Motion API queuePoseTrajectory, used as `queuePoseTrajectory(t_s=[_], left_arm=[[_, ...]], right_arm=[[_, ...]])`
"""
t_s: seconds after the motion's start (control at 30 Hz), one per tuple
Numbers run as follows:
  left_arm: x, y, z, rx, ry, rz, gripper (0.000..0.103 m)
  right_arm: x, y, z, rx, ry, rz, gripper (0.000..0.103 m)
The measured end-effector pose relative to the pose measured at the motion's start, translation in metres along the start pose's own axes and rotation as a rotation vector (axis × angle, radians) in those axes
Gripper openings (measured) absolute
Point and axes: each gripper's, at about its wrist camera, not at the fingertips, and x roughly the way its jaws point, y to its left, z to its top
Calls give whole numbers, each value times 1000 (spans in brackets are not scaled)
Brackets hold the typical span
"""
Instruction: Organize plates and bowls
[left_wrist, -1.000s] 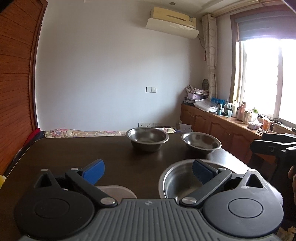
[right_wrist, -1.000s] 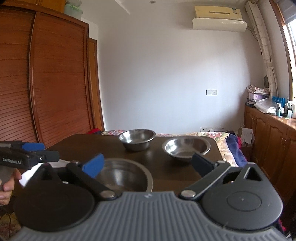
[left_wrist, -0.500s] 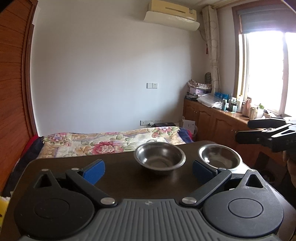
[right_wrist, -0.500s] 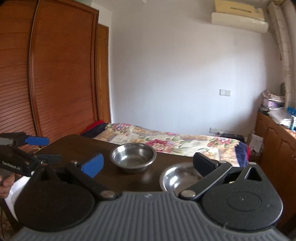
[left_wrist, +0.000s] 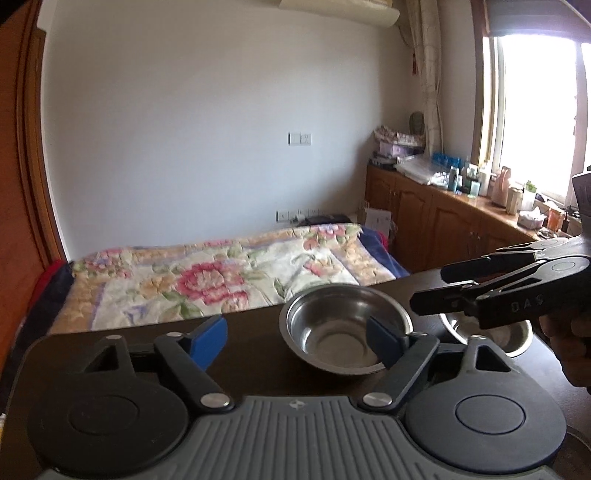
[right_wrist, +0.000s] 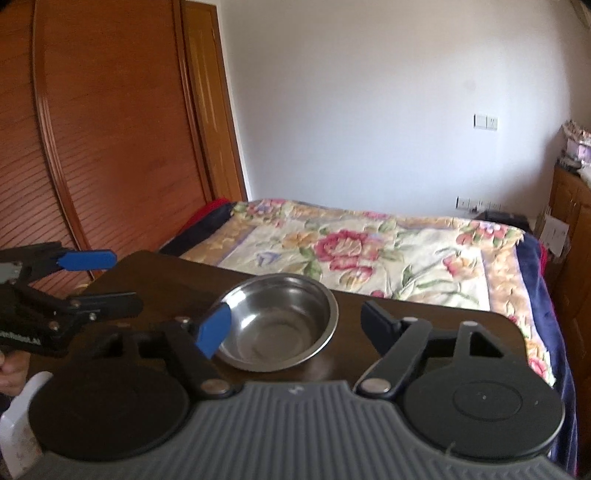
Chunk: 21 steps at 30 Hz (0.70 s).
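Right gripper (right_wrist: 295, 328) jaws, just narrowing, stand apart astride 1 bowl (right_wrist: 277, 323), gripping nothing; left gripper (left_wrist: 297, 341) gapes, empty, its right finger over the other bowl (left_wrist: 345, 330); both bowls near the table's (right_wrist: 424, 314) far edge; probably best pinching 1 rim squarely.

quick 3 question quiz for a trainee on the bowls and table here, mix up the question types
1. True or false: the middle steel bowl sits stacked inside the second steel bowl.
2. Multiple choice: what lies just beyond the far edge of the dark table? A) a floral quilt B) a sink C) a sofa
3. Short answer: how many bowls show in the right wrist view?

Key: 1. False, they stand side by side, each upright on the table. 2. A, the floral quilt. 3. One.
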Motion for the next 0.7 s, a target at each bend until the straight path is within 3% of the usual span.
queuePoseTrajectory(t_s=[0.27, 0.43, 0.7], left_arm=[[37, 7, 0, 3, 70, -16, 92], [51, 6, 0, 2, 96, -30, 87], [66, 7, 0, 4, 126, -43, 82]], right_arm=[[29, -3, 2, 4, 94, 5, 68], [45, -7, 2, 36, 167, 6, 54], [52, -11, 2, 34, 202, -5, 52]])
